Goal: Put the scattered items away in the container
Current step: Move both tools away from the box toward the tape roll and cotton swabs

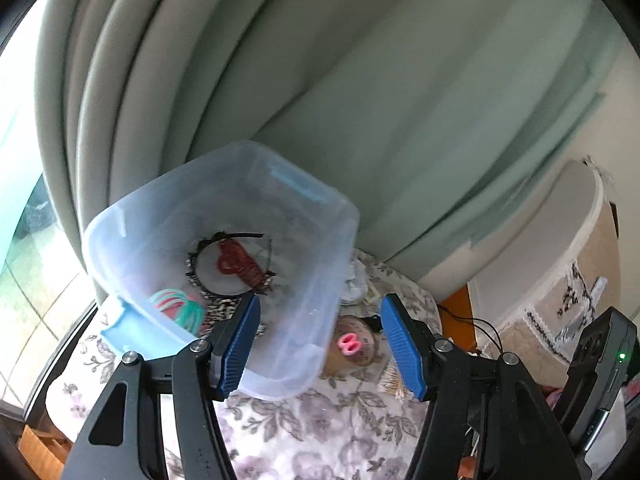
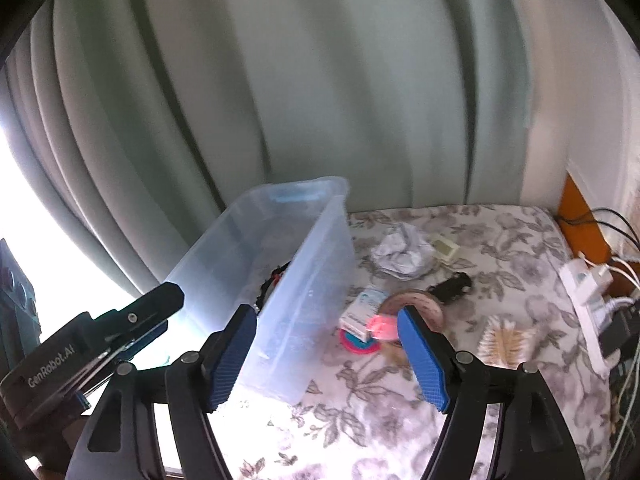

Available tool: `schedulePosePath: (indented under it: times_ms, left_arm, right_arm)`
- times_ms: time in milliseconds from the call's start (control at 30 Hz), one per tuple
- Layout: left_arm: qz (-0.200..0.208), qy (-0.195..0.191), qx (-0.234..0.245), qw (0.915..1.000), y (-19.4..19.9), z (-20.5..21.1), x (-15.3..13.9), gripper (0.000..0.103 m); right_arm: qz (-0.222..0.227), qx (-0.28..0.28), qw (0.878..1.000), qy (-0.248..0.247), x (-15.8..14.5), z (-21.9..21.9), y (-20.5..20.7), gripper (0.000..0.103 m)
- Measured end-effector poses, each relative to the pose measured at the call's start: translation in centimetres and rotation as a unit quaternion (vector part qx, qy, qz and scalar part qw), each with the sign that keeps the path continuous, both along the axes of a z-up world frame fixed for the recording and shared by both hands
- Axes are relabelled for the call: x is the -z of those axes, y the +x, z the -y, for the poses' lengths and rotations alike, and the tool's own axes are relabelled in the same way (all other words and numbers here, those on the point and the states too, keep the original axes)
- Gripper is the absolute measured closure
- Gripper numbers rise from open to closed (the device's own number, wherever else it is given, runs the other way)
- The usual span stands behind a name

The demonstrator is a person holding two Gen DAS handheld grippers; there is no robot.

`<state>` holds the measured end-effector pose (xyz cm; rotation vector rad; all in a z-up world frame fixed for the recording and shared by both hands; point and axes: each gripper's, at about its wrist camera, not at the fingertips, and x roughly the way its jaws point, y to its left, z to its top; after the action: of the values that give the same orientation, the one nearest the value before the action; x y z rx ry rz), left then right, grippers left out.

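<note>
1. The left gripper (image 1: 320, 344) has its jaws parted, gripping nothing; the container's (image 1: 336, 248) near wall stands between them.
2. The right gripper (image 2: 326, 354) is wide apart and empty, straddling the container wall.
3. Inside the container lie a red hair clip (image 1: 240, 264) and a teal item (image 1: 180, 308); scattered items (image 2: 372, 320) lie right of it.

the clear container (image 2: 304, 280) hid most of its contents in the right wrist view; only a dark sliver showed over its near wall. in the left wrist view its wall veiled the patterned items on the bottom, and the left gripper's finger (image 1: 238, 346) covered part of them. a small box (image 2: 362, 314) overlapped a round pink and blue thing (image 2: 358, 346), too blurred to name. the power strip (image 2: 590, 308) ran off the right edge. motion blur smeared the curtain (image 1: 360, 80).
</note>
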<state>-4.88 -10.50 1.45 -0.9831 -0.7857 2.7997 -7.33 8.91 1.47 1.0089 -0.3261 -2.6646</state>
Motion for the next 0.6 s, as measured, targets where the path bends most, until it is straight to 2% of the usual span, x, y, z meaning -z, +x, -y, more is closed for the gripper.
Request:
schedulePosePath:
  times_ms: [167, 367, 600]
  left_arm:
    - [0.012, -0.026, 0.045, 0.9986, -0.3, -4.2, -0.2, 0.039]
    - [-0.006, -0.119, 0.081, 0.9896, -0.5, -10.1, -0.3, 0.039]
    - [0.031, -0.157, 0.12, 0.9798, -2.2, -14.6, 2.2, 0.039]
  right_arm:
    - [-0.019, 0.038, 0.998, -0.039, 0.1, -4.7, 1.3, 0.022]
    - [-0.004, 0.072, 0.995, -0.074, 1.5, -10.7, 2.3, 0.021]
    - [0.005, 0.097, 0.994, -0.04, 3.0, -15.2, 3.3, 0.021]
